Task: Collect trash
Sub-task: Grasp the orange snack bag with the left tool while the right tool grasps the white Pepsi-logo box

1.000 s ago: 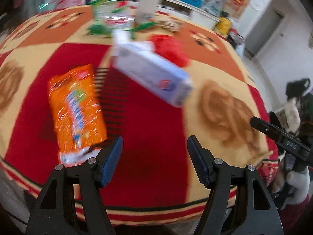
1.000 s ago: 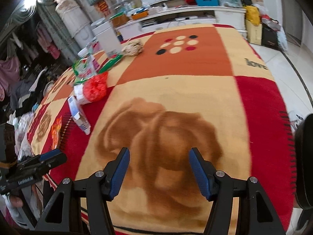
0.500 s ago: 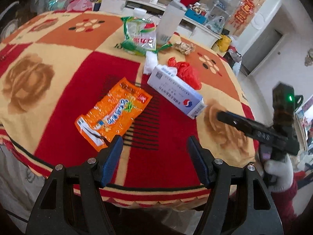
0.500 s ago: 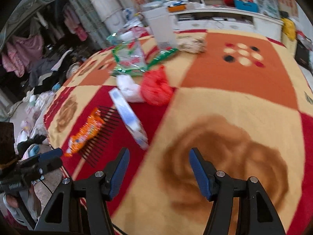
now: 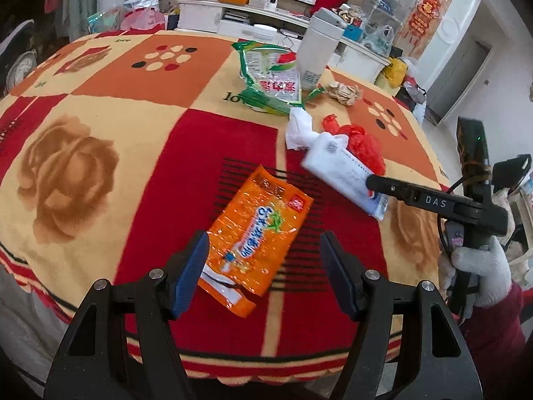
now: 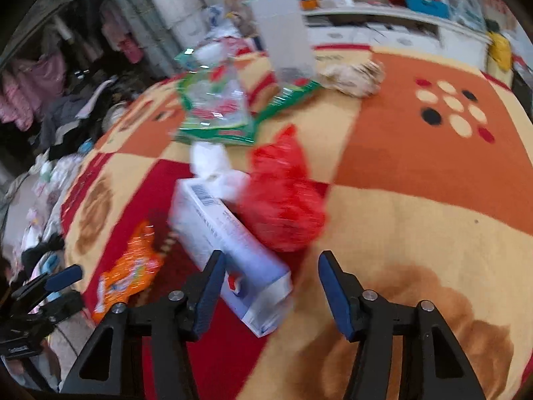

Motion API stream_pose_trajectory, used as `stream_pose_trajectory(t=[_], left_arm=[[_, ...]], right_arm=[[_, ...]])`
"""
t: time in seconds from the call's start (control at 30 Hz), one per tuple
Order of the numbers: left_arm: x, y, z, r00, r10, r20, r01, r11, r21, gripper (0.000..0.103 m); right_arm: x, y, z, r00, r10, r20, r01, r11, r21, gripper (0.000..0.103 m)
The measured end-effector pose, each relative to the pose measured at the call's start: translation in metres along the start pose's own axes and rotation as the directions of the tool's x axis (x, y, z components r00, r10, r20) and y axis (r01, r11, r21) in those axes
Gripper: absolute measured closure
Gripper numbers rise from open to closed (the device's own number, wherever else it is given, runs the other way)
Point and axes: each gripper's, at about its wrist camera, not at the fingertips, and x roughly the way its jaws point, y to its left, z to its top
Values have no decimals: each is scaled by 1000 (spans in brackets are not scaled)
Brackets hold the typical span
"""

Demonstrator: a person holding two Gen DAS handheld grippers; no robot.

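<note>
Both grippers gape wide, gripping nothing. Left gripper (image 5: 265, 266) hovers low-centre over the orange snack wrapper (image 5: 255, 238) on the bench (image 5: 83, 126); right gripper (image 6: 269, 288) straddles the white box's (image 6: 230, 243) near end (red bag (image 6: 283, 196) just beyond, picture blurred).

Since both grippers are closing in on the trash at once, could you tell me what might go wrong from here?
1. The right gripper is open at the white box, with the red plastic bag touching the box; closing might snag the bag too.
2. The orange wrapper lies flat on the blanket, so the open left gripper may pinch fabric.
3. Both grippers work close together and could collide.
</note>
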Motion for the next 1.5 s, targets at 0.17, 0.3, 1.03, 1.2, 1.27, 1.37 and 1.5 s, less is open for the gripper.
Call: stream_pose_trajectory(t=[0.17, 0.3, 1.03, 1.2, 1.27, 1.37, 1.5], left_arm=[[10, 3, 5, 1000, -15, -22, 16, 1000, 24, 36], [19, -2, 5, 999, -22, -40, 26, 997, 79, 36], [71, 3, 17, 991, 24, -135, -6, 991, 133, 37], [63, 3, 14, 993, 38, -114, -21, 989, 145, 54], [58, 5, 14, 994, 36, -101, -21, 990, 140, 56], [57, 7, 13, 994, 38, -105, -23, 990, 137, 56], [58, 6, 10, 992, 30, -121, -14, 991, 130, 52]], right_arm=[[-7, -10, -5, 1000, 2, -7, -2, 1000, 19, 48], [-22, 0, -8, 999, 41, 17, -40, 999, -37, 37], [-15, 31, -20, 998, 48, -28, -51, 994, -102, 34], [-5, 40, -7, 995, 90, -30, -93, 988, -125, 34], [3, 41, 3, 992, 124, -31, -127, 983, -131, 34], [16, 42, 16, 991, 122, -50, -129, 980, -152, 34], [30, 35, 26, 992, 105, -73, -115, 982, -148, 34]])
